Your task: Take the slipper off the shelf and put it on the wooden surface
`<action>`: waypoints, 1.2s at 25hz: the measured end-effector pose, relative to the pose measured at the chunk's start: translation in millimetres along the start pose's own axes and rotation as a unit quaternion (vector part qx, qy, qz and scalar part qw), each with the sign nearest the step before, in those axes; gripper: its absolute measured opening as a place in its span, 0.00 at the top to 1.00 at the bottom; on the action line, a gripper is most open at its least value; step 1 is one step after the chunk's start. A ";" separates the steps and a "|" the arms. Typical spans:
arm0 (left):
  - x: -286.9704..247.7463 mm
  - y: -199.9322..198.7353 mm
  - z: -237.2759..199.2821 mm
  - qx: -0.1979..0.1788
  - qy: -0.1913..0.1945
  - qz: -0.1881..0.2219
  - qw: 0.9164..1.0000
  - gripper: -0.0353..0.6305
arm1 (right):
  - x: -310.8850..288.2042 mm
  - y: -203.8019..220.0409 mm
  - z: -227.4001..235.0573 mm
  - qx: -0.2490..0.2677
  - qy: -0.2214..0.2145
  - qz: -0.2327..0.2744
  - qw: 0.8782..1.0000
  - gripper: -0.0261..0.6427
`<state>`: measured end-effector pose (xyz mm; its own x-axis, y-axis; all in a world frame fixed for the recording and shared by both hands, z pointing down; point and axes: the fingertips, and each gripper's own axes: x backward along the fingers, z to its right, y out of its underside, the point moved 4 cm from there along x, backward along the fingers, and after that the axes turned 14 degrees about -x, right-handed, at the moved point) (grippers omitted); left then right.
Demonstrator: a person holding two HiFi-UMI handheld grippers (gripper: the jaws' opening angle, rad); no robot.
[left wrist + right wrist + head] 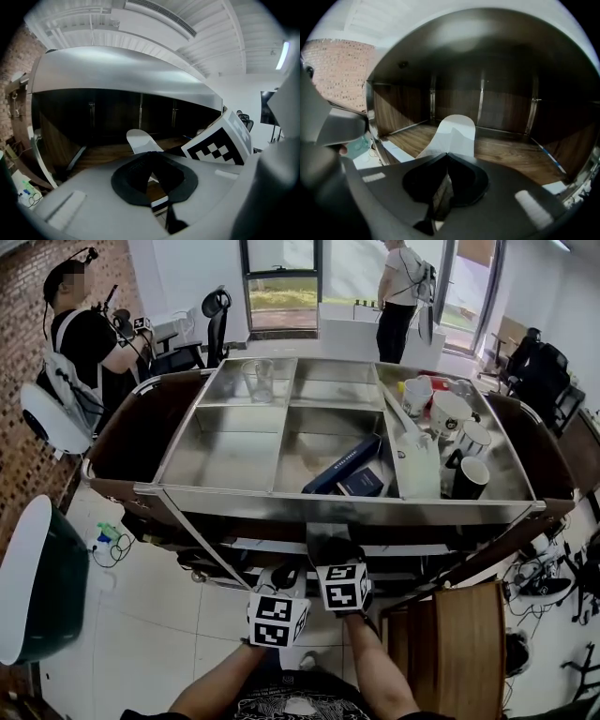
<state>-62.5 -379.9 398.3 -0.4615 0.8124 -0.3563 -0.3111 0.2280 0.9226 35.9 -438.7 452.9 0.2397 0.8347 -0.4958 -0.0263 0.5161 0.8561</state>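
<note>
The white slipper (452,133) stands raised over the wooden floor of the cart's lower shelf (515,161), its far end pointing up. My right gripper (447,154) is shut on its near edge. In the left gripper view the slipper (139,140) shows just beyond my left gripper (151,154), whose jaws are shut with nothing between them; the right gripper's marker cube (220,143) is beside it. In the head view both grippers, left (281,582) and right (330,557), reach under the cart's steel top and hide most of the slipper. A wooden surface (464,643) lies at the lower right.
The cart's steel top tray (234,456) holds mugs (459,442), a glass (258,379) and blue boxes (342,470). A green and white chair (37,587) stands at the left, with cables (108,542) on the tiled floor. Two people stand farther back.
</note>
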 end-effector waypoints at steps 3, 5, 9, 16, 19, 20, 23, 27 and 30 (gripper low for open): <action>5.8 -1.3 8.8 -0.001 0.000 0.001 1.000 0.94 | 16.7 2.4 0.2 -0.003 0.001 0.006 1.000 0.95; 9.6 -1.6 14.2 -0.002 0.000 0.001 1.000 0.94 | 28.1 4.6 1.0 -0.006 0.003 0.008 1.000 0.95; 16.2 -2.7 24.4 -0.002 0.007 0.002 1.000 0.94 | 51.8 10.4 4.6 -0.014 0.015 0.010 1.000 0.95; 21.2 -5.2 46.1 -0.011 0.052 0.001 0.999 0.94 | 88.0 19.7 2.6 -0.038 0.043 0.022 0.998 0.95; 28.5 -3.2 47.7 -0.018 0.073 0.004 0.997 0.94 | 100.7 24.6 -2.7 -0.043 0.062 0.027 0.997 0.95; 33.0 -2.5 47.7 -0.021 0.080 0.005 0.997 0.94 | 105.9 26.4 -4.4 -0.045 0.070 0.027 0.996 0.95; 50.8 1.5 46.8 -0.027 0.098 0.010 0.995 0.94 | 123.5 33.0 -11.6 -0.057 0.092 0.030 0.994 0.95; 73.0 11.6 43.2 -0.030 0.113 0.013 0.993 0.94 | 145.2 45.2 -27.9 -0.070 0.116 0.037 0.990 0.95; 89.8 19.1 46.1 -0.034 0.129 0.017 0.991 0.94 | 161.8 58.0 -40.0 -0.073 0.133 0.039 0.988 0.95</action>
<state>-71.5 -277.7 390.7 -0.6667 0.6528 -0.3596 -0.3436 0.1589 0.9256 34.3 -266.0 416.6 -0.0312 0.8840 -0.4665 -0.1799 0.4542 0.8726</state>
